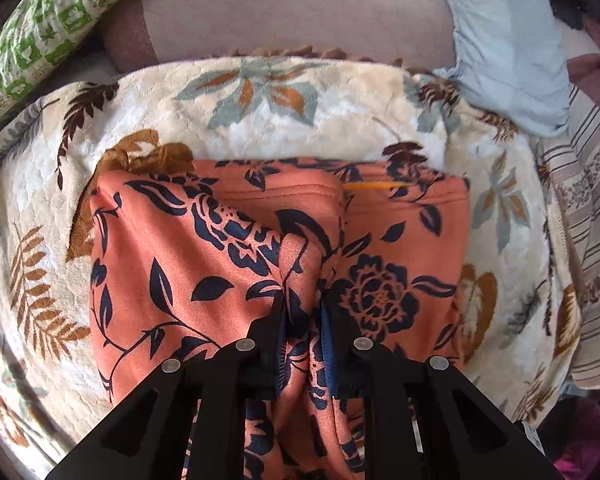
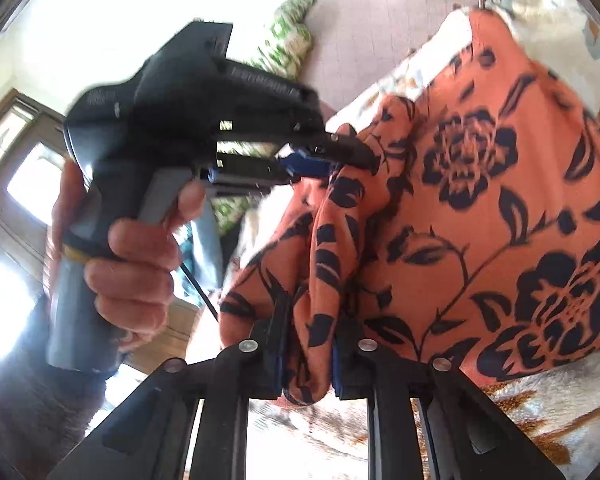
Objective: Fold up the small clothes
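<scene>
An orange garment (image 1: 204,256) with a dark blue flower print lies on a cream floral blanket (image 1: 284,108). My left gripper (image 1: 303,300) points steeply down and is shut on a pinched ridge of this fabric near its front edge. In the right wrist view the same orange garment (image 2: 480,216) fills the right half. My right gripper (image 2: 311,320) is shut on a hanging fold of it. The left gripper (image 2: 340,156) shows there too, held by a person's hand (image 2: 140,256), its jaws clamped on the cloth's raised edge.
A green patterned pillow (image 1: 44,32) lies at the back left and a pale blue cloth (image 1: 508,40) at the back right. A striped cover (image 1: 596,248) hangs at the right edge. Behind the blanket is a mauve sofa back (image 1: 292,8).
</scene>
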Motion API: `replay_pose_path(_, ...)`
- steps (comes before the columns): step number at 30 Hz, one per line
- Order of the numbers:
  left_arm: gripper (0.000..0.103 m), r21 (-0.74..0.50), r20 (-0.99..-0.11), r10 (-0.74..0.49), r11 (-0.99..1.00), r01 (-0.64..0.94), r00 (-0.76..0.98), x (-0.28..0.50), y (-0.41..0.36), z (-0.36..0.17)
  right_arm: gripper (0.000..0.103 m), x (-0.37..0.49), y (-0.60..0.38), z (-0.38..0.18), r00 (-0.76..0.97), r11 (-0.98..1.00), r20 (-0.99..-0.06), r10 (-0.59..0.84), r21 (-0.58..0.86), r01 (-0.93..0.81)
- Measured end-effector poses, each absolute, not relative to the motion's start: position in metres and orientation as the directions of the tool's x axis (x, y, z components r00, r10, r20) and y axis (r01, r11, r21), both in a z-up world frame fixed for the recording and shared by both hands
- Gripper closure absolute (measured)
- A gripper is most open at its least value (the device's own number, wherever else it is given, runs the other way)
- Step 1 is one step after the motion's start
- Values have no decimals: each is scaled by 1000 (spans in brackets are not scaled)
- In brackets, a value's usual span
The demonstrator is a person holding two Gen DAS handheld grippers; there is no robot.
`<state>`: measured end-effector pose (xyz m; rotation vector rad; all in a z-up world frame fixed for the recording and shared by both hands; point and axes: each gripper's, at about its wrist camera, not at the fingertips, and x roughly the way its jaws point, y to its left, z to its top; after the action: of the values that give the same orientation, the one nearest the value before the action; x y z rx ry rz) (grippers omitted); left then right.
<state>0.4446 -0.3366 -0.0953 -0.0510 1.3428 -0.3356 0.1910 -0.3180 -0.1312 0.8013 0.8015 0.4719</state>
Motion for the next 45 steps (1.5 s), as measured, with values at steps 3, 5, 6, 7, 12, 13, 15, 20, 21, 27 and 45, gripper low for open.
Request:
replay_pose_path(3, 90, -313, -907, -359, 924, 218, 220, 443, -343, -69, 90, 181, -344, -109, 705, 587, -359, 612, 803, -101)
replay_pose_path(5, 89, -357, -888, -403, 908, 218, 223, 442, -354, -63, 90, 176, -364, -104, 748, 594, -347, 565, 801, -76)
replay_pose_path(6, 89, -364, -885, -411, 904, 223, 220, 443, -361, -65, 89, 175, -375, -106, 763, 589, -349, 544, 807, -50)
replay_pose_path(7, 89, -364, -887, -410, 904, 226, 213, 444, -369, -71, 88, 176, -385, -111, 770, 578, -356, 529, 816, -20)
replay_pose_path(12, 88, -321, -931, -346, 928, 191, 116, 456, -403, -138, 86, 177, -417, -141, 763, 540, -449, 465, 827, 158)
replay_pose_path(13, 88, -317, -935, -339, 931, 182, 106, 458, -406, -149, 86, 175, -421, -144, 756, 538, -463, 463, 824, 176)
replay_pose_path(15, 87, -317, -935, -336, 934, 165, 110, 463, -409, -162, 86, 177, -422, -148, 735, 550, -499, 458, 809, 206)
replay_pose_path(20, 87, -350, -924, -371, 919, 180, 93, 463, -401, -143, 85, 181, -432, -153, 720, 563, -529, 450, 794, 231)
replay_pose_path(21, 86, -373, -914, -394, 910, 183, 97, 459, -393, -131, 84, 183, -433, -154, 722, 563, -532, 442, 791, 239)
replay_pose_path(27, 79, -476, -848, -505, 859, 188, 161, 440, -321, -80, 71, 171, -445, -149, 747, 563, -525, 407, 789, 247)
replay_pose_path(45, 75, -517, -821, -498, 856, 8, 281, 404, -195, -151, 66, 277, -395, -144, 586, 786, -709, 391, 589, 188)
